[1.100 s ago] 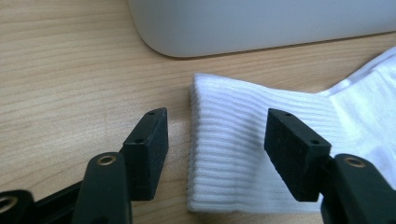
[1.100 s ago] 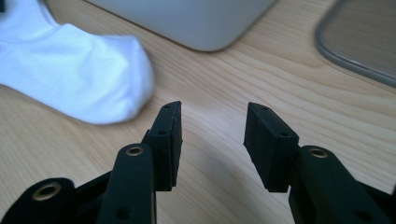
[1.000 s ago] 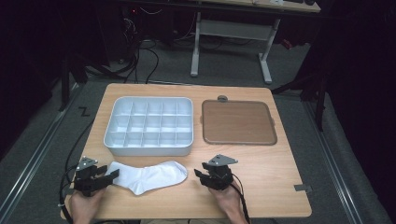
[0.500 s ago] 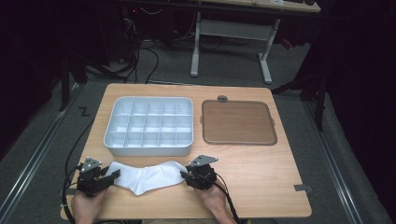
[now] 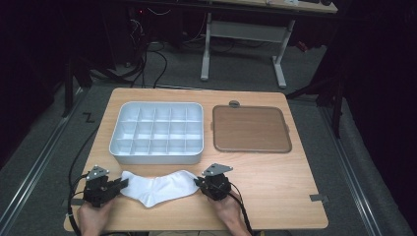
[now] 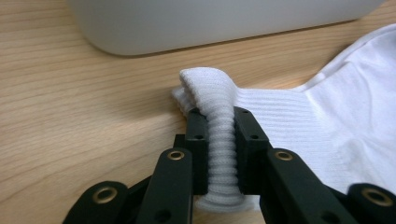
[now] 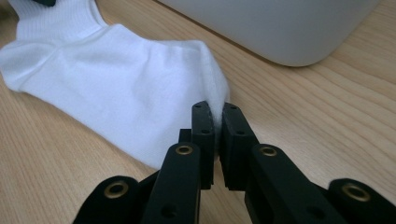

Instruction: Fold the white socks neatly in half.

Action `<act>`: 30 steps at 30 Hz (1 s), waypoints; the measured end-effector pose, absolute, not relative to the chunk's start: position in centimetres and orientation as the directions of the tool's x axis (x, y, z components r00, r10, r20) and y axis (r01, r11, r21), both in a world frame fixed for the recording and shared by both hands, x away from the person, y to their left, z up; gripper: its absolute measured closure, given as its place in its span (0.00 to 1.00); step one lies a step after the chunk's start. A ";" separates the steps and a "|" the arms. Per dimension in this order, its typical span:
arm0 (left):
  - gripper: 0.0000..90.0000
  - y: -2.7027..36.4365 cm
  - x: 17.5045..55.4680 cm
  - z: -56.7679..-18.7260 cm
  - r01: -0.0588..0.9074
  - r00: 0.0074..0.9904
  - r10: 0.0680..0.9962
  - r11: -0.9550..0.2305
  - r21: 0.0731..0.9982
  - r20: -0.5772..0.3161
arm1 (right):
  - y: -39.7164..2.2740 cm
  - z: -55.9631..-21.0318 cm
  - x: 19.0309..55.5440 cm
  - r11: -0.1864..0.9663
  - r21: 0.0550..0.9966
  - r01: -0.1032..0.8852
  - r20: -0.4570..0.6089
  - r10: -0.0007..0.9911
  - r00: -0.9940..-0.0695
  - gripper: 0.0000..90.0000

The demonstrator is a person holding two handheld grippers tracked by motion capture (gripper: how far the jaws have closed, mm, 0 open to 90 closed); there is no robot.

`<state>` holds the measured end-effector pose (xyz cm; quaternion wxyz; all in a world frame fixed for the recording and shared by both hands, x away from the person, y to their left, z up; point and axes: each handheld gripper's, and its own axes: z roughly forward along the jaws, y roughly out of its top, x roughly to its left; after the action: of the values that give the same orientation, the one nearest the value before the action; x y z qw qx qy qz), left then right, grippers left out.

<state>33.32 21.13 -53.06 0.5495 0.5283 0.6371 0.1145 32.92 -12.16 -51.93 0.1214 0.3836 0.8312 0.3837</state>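
The white cotton ankle sock (image 5: 156, 188), laid lengthwise across the wooden table's (image 5: 275, 182) near edge, has just been clamped at its ribbed cuff by the left gripper (image 6: 220, 140) and at its toe by the right gripper (image 7: 215, 130).

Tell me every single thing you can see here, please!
sock: one, white, flat on the near part of the table, stretched between the two claws
divided tray: one, white, many small compartments, behind the sock
flat tray: one, brown, right of the divided tray
table: one, light wood
desk frame: one, white legs, on the floor beyond the table
left claw: one, black, pinching the sock's ribbed cuff
right claw: one, black, pinching the sock's toe end
hands: two, at the table's near edge, holding the claws
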 end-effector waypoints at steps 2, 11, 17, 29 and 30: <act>0.87 20.7 33.2 -52.8 0.548 0.167 0.786 0.428 0.719 -0.595 | -12.7 -51.8 32.8 0.405 0.735 0.544 0.092 0.735 -0.672 0.95; 0.88 17.5 33.6 -52.3 0.572 0.209 0.755 0.421 0.704 -0.621 | -16.1 -51.6 32.2 0.376 0.732 0.569 0.080 0.781 -0.619 0.95; 0.88 14.9 33.7 -51.8 0.581 0.256 0.736 0.402 0.708 -0.627 | -18.5 -51.4 31.8 0.349 0.729 0.589 0.063 0.823 -0.565 0.95; 0.88 10.8 33.9 -52.1 0.608 0.314 0.720 0.348 0.714 -0.619 | -22.3 -51.3 31.1 0.317 0.714 0.624 0.028 0.878 -0.478 0.95; 0.88 10.6 33.9 -52.1 0.609 0.317 0.717 0.348 0.713 -0.621 | -22.5 -51.4 31.1 0.320 0.714 0.623 0.023 0.879 -0.477 0.95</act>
<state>33.89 10.61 -52.12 0.5782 0.5693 0.5827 0.0467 31.09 -22.46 -51.39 0.1891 0.4750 0.7900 0.3383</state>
